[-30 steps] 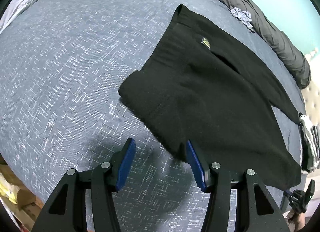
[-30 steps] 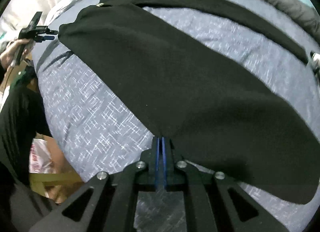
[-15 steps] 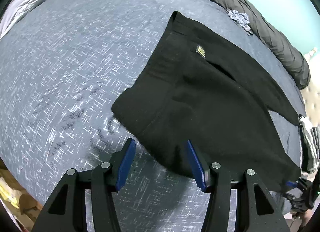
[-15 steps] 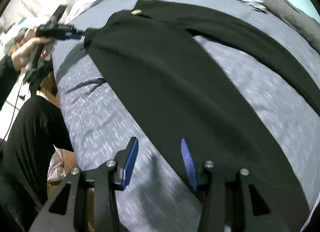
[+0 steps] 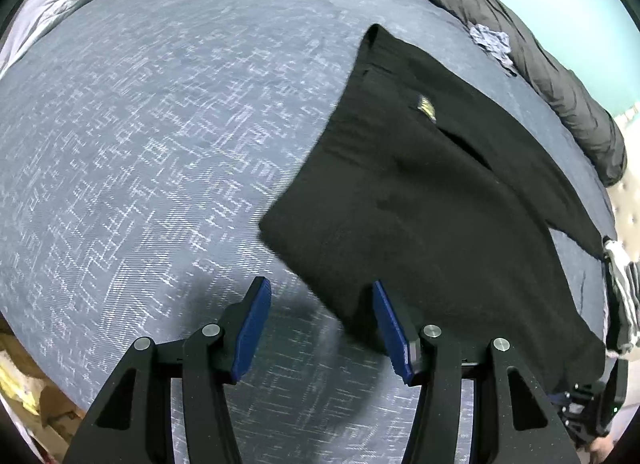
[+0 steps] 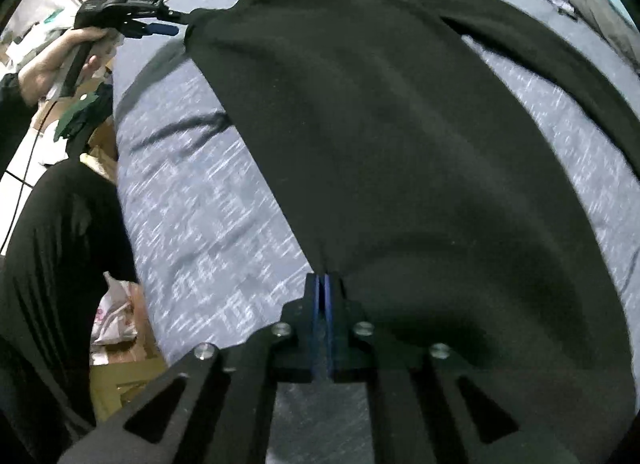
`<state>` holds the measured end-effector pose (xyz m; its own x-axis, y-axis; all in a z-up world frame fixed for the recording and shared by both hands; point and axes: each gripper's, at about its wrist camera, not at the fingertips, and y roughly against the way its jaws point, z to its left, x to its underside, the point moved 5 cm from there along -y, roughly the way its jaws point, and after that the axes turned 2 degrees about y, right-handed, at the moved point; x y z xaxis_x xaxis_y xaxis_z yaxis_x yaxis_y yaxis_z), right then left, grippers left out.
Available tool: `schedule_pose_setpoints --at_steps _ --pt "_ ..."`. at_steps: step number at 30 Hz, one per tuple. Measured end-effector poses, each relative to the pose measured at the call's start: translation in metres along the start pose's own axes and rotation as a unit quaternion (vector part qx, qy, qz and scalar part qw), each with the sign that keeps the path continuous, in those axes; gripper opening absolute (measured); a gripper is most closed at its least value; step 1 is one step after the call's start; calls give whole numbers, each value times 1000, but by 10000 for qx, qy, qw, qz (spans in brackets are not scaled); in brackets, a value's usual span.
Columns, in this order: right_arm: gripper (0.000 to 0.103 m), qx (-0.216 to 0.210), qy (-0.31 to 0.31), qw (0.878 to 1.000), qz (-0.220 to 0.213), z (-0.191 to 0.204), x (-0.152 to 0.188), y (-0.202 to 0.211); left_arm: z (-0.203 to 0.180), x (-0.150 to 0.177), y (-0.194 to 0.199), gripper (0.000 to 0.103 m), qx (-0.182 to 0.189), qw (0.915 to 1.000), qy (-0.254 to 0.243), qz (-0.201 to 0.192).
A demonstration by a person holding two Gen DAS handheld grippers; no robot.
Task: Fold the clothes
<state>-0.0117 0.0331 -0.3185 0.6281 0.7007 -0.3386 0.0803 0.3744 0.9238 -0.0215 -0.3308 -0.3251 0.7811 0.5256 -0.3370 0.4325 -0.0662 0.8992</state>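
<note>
Left-wrist view: left gripper (image 5: 318, 318) hangs with its blue-padded jaws spread and nothing pinched, just over the near hem of black trousers (image 5: 432, 200) that lie flat on a blue-grey patterned bed (image 5: 152, 136), with a dark quilt (image 5: 520, 40) rolled along the far edge and a small crumpled cloth (image 5: 490, 42) beside it. Right-wrist view: right gripper (image 6: 322, 288) has its jaws pressed together, pinching the near edge of the same trousers (image 6: 380, 124), while at upper left a hand (image 6: 52, 60) holds the left gripper (image 6: 154, 26) beside the garment's far corner.
</note>
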Motion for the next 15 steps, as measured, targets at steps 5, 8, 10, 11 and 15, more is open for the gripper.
schedule_pose_setpoints --at_steps 5,8,10,11,15 --pt "0 -23 -66 10000 48 -1 7 2 7 1 -6 57 -13 9999 133 25" --pt "0 33 -265 9996 -128 -8 7 20 9 0 -10 57 40 9998 203 31" --pt "2 114 -358 9990 -232 -15 10 38 10 -1 -12 57 96 9996 262 41" --pt "4 205 -405 9986 -268 -20 12 46 10 -2 -13 57 130 9995 277 49" --pt "47 543 -898 9934 -461 -54 35 81 13 -4 -20 57 203 9989 402 95"
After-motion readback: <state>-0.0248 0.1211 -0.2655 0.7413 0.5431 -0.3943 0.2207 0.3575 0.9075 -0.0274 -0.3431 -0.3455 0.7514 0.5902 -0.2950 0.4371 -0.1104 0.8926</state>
